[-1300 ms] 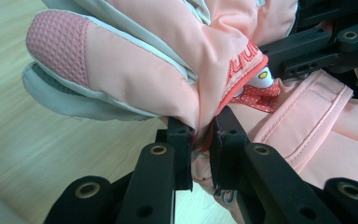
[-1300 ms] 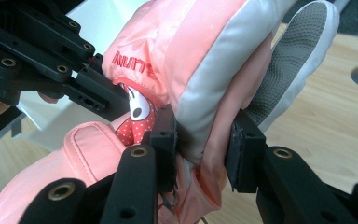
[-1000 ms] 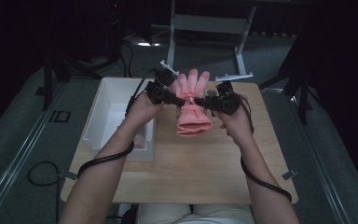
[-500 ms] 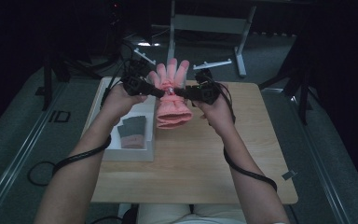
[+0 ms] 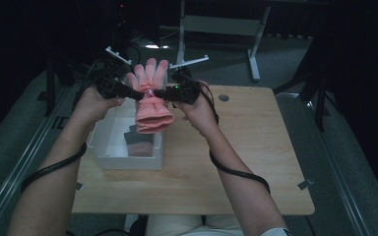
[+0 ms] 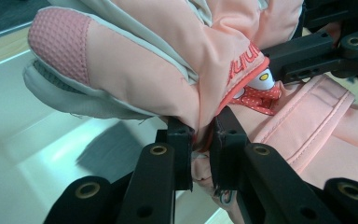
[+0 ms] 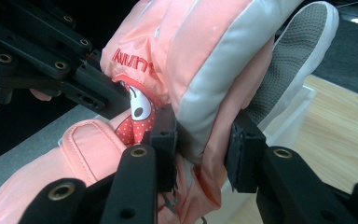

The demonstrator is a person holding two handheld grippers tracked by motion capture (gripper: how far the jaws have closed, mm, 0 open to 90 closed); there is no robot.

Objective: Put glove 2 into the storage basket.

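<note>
Lab/recording studio, dark room w/ black backdrop, wooden counter (image 5: 236, 162), metal stand frame (image 5: 216, 24), floor rails (image 5: 344, 196), cabling

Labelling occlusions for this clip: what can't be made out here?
- High view: what lies in the white bin, partly covered by the pink glove.
- Left gripper view: bin contents, a dark blur.
- Right gripper view: glove cuff, cut off by the bottom edge.
- Glove lettering, part folded away.
</note>
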